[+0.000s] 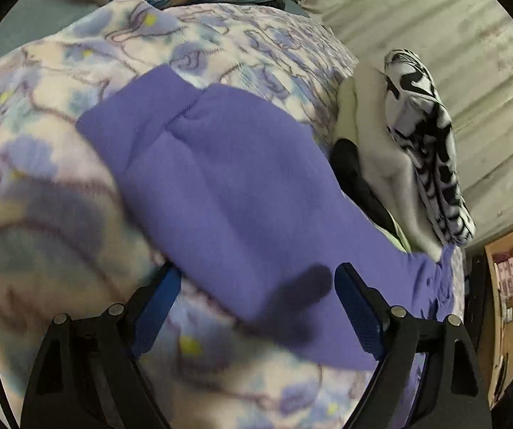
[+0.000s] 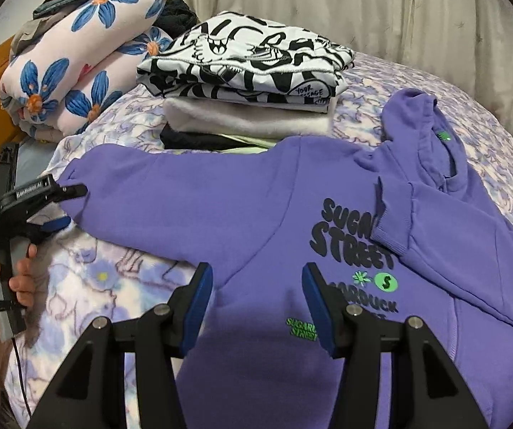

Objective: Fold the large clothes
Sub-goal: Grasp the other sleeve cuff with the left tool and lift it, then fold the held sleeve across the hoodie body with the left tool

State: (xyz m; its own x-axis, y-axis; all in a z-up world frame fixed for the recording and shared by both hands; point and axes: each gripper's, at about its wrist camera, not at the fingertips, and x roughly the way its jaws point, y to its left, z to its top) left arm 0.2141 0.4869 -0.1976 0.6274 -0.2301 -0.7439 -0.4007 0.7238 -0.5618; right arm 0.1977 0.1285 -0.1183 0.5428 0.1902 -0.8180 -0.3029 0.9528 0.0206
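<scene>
A purple sweatshirt point(image 2: 256, 207) with black "Sugar Street" print lies spread on the bed. One sleeve point(image 2: 445, 243) is folded across its chest; the other sleeve point(image 2: 120, 182) stretches left. My left gripper point(image 2: 74, 203) is open at that sleeve's cuff, one finger above it and one below. In the left wrist view the sleeve point(image 1: 220, 186) runs between the open fingers of the left gripper point(image 1: 256, 286). My right gripper point(image 2: 256, 286) is open and empty, hovering over the sweatshirt's lower front.
A stack of folded clothes point(image 2: 249, 82), topped by a black-and-white printed piece, sits behind the sweatshirt. A rolled flowered blanket point(image 2: 77, 60) lies at back left. A floral bedspread point(image 2: 113, 286) covers the bed. A curtain point(image 2: 363, 7) hangs behind. A wooden shelf point(image 1: 510, 286) stands beside the bed.
</scene>
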